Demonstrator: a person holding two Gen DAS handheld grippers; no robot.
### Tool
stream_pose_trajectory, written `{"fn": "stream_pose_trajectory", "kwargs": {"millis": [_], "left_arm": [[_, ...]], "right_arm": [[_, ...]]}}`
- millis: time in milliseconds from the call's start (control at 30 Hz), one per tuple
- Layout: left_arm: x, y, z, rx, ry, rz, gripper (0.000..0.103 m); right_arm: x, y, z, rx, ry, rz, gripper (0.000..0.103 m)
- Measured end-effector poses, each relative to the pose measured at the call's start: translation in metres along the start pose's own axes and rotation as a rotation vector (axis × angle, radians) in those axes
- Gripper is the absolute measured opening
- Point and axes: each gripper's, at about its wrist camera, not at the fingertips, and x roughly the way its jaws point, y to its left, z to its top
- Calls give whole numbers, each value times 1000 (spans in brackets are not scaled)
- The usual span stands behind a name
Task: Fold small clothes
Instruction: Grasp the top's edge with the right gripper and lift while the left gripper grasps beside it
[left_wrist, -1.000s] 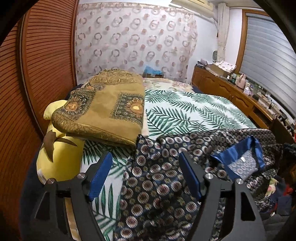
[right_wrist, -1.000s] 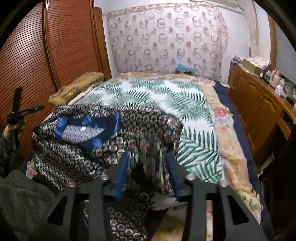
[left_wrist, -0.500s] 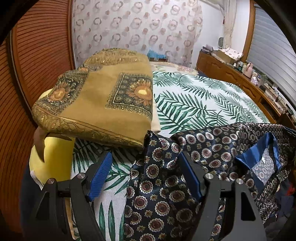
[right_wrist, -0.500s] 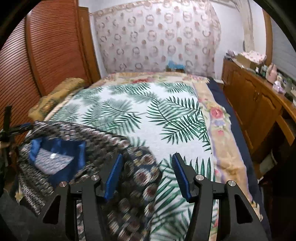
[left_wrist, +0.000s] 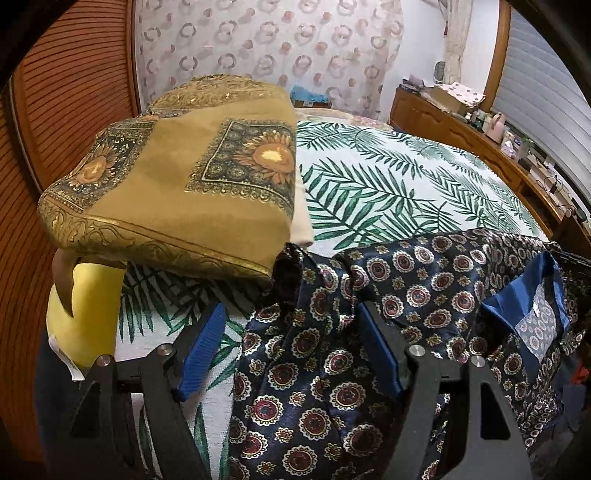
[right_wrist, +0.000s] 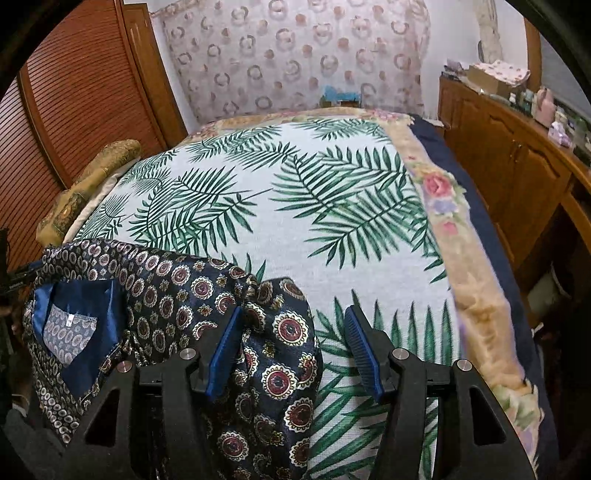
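Note:
A dark navy shirt with round red-and-gold medallions lies spread across the near end of the bed, its blue collar lining facing up. My left gripper hovers over the shirt's left corner with its jaws closing. Cloth lies between them, against the right pad, while the left pad stands clear over the bedspread. In the right wrist view the shirt fills the lower left. My right gripper is open over the shirt's right corner, with cloth near the left pad only.
A folded mustard quilt with sunflower squares lies just beyond the shirt on the left, over a yellow cushion. The palm-leaf bedspread stretches ahead. A wooden sideboard runs along the right and slatted wardrobe doors along the left.
The shirt was held up and bunched at the right gripper; now it lies flat and that gripper stands wider. The left gripper moved forward and down toward the quilt, its jaws slightly narrower.

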Motion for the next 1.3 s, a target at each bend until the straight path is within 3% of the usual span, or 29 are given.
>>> {"fn": "stream_pose_trajectory", "kwargs": {"millis": [233,267,300,400,533,867,1067,1300], "left_arm": [[1,-1,-1,1,-1,-31,52],[0,-1,-1,3,-3,-45,44],[-1,-2,-1,3,-6,-60,31],[-6,-7,-4,11,-13,-121,9],[-23,-15,-5,30,-52,-129,5],[-118,-35,0,35,-288,-169,4],[-176,-49,11,109,-415,-193,4],[-232,-49,33,117,-554,-199,4]], "right_arm": [[9,6,0,-40,5,-3,59],[10,7,-1,-45,4,0,55],[10,10,-2,-56,8,14,44],[10,18,-5,-95,28,33,27],[1,27,-9,-140,23,58,12],[-76,42,-18,-144,-167,76,9],[-150,55,-16,-209,-305,69,8],[-228,71,-9,-280,-455,34,8]]}}
